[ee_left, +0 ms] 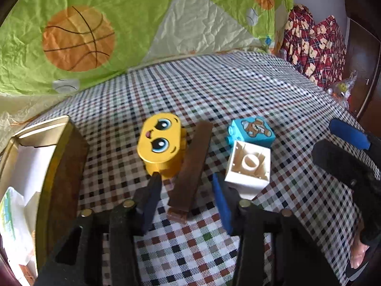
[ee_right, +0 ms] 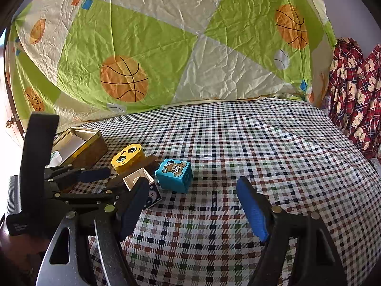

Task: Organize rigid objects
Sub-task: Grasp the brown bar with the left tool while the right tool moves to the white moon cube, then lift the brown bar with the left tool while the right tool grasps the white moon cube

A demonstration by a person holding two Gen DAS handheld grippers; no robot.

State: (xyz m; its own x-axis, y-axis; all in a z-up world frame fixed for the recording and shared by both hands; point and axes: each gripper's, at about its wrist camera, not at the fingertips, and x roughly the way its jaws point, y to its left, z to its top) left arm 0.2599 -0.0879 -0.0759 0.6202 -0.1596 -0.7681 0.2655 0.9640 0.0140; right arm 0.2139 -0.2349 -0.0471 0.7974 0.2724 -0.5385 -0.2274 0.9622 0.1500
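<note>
Here both jaws gape wide, left gripper [ee_left: 185, 186] straddling the brown bar [ee_left: 190, 166].

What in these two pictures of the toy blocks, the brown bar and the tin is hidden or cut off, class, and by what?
- Tin: contents, left wrist view, cut by the frame edge and its own wall.
- Brown bar: right wrist view, mostly behind the yellow block and white block.
- White block: its side picture, right wrist view, partly behind the right gripper's finger.
- Brown bar's near end, left wrist view: blurred.
</note>
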